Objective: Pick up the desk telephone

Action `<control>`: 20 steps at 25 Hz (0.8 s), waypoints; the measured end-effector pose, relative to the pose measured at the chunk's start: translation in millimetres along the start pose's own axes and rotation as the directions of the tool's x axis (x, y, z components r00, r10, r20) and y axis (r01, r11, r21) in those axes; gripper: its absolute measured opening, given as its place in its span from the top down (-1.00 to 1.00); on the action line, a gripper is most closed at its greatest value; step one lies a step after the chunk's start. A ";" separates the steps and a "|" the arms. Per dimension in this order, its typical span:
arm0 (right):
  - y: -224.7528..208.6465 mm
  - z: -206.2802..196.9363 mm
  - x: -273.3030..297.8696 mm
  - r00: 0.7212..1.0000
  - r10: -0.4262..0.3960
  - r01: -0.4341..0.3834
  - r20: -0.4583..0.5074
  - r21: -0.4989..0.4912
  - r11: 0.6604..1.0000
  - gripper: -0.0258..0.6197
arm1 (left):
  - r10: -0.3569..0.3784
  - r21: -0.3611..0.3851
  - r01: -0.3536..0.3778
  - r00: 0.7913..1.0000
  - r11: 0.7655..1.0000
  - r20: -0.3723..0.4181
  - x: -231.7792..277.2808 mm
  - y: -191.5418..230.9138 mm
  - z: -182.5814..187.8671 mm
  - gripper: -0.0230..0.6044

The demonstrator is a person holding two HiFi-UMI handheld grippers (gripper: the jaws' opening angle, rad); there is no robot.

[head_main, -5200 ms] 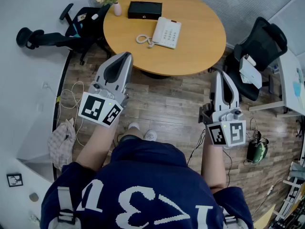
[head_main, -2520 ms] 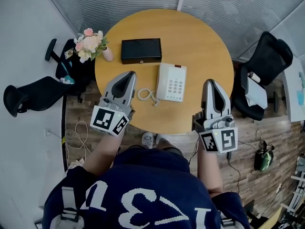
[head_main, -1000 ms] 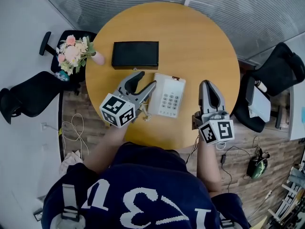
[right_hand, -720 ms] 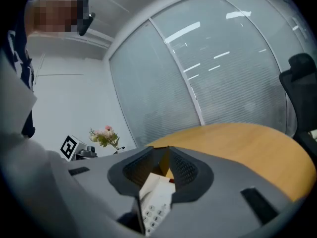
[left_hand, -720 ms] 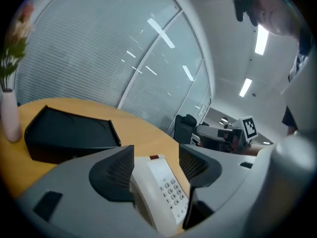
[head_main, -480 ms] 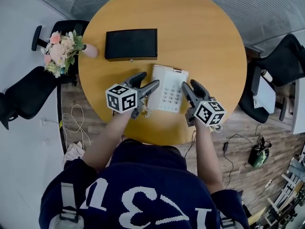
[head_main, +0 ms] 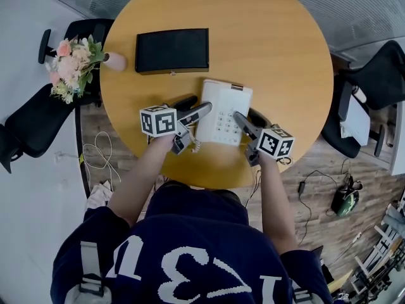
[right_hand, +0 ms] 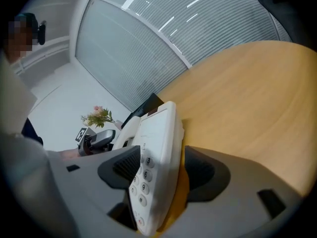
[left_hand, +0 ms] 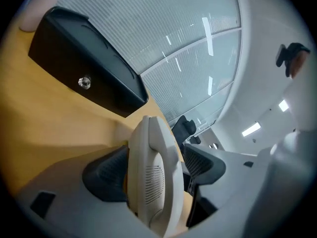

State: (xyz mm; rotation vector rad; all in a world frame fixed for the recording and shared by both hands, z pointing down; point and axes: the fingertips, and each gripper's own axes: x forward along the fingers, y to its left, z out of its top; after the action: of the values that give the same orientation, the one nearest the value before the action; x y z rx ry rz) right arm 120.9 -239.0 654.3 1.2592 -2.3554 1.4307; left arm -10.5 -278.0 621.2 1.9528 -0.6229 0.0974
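The white desk telephone [head_main: 223, 109] lies flat near the front of the round wooden table [head_main: 278, 49]. My left gripper [head_main: 193, 106] is at its left side, and in the left gripper view the handset [left_hand: 154, 157] stands between the left gripper's [left_hand: 154, 170] jaws, which are opening, with a gap on the right. My right gripper [head_main: 249, 119] is at the phone's right side. In the right gripper view the keypad edge [right_hand: 157, 162] sits between the right gripper's [right_hand: 161, 171] opening jaws, and neither pad clamps it.
A black box [head_main: 172, 49] lies behind the phone, also seen in the left gripper view as the black box [left_hand: 84, 68]. A flower vase [head_main: 73, 62] stands at the table's left rim. Office chairs stand at the left [head_main: 28, 125] and right [head_main: 373, 75]. The coiled cord [head_main: 193, 145] trails under the left gripper.
Both grippers have come down to the table and rolled onto their sides. Their jaws have spread, the right from shut, and now straddle the phone's left and right edges.
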 end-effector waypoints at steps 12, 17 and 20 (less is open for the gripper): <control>5.4 -5.8 10.1 0.999 -0.009 0.008 -0.053 -0.010 1.000 0.12 | 0.037 0.079 -0.027 0.990 0.997 -0.137 20.9 -3.3 -15.8 -0.17; 7.5 -1.6 6.0 0.999 -0.021 0.021 -0.039 0.010 1.000 0.12 | 0.067 0.095 -0.060 0.995 0.994 -0.074 15.7 -9.5 -14.0 -0.16; 15.0 6.7 -0.1 1.000 -0.019 0.018 -0.023 -0.020 1.000 0.13 | 0.086 0.154 -0.075 0.994 0.985 -0.067 9.2 -20.7 -12.4 -0.16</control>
State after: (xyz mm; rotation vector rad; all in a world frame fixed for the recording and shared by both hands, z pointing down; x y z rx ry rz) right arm 112.5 -241.0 640.3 1.2496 -2.3308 1.4054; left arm 9.6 -263.9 612.9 2.0593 -0.6622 0.2733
